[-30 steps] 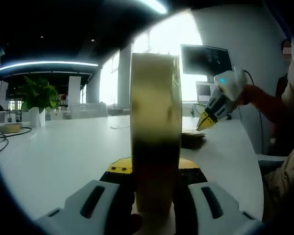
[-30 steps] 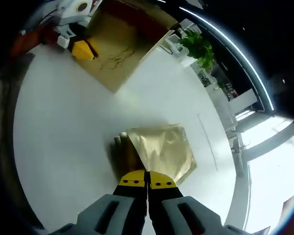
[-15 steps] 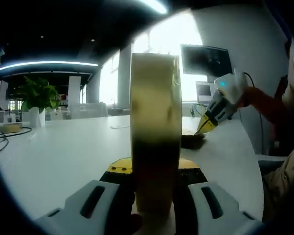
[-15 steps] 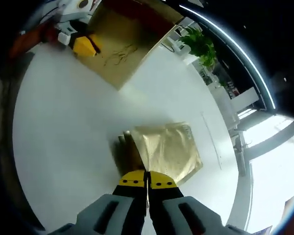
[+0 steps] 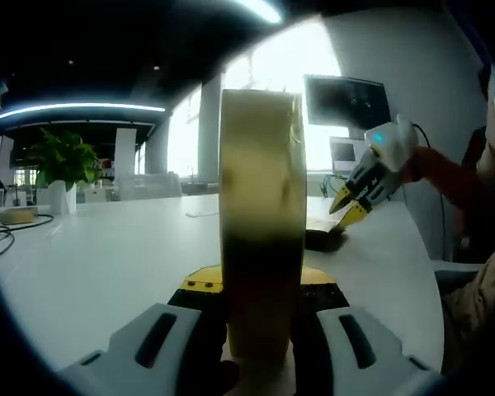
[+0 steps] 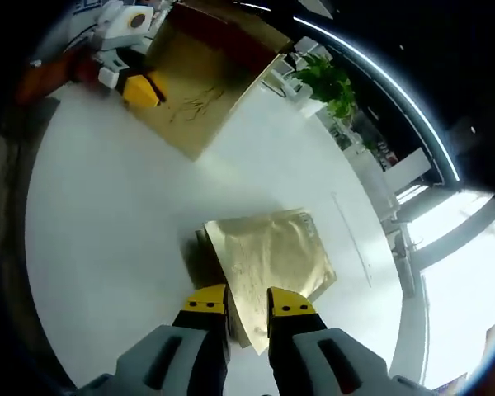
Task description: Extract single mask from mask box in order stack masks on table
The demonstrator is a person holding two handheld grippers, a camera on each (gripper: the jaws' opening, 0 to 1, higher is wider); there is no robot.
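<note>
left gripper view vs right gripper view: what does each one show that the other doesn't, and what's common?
Left gripper view alone: the mask box seen edge-on, clamped upright between the left gripper jaws, a wall monitor behind, and a person's sleeve.
Right gripper view alone: the top of the gold mask stack from above, with the right gripper jaws parted on either side of its near edge.
Shared: the white table, the plant, the box and both grippers.

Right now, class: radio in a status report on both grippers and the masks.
Left gripper shut on mask box, held upright. Right gripper open over stack of gold mask packets on white table. Nothing in the way.
</note>
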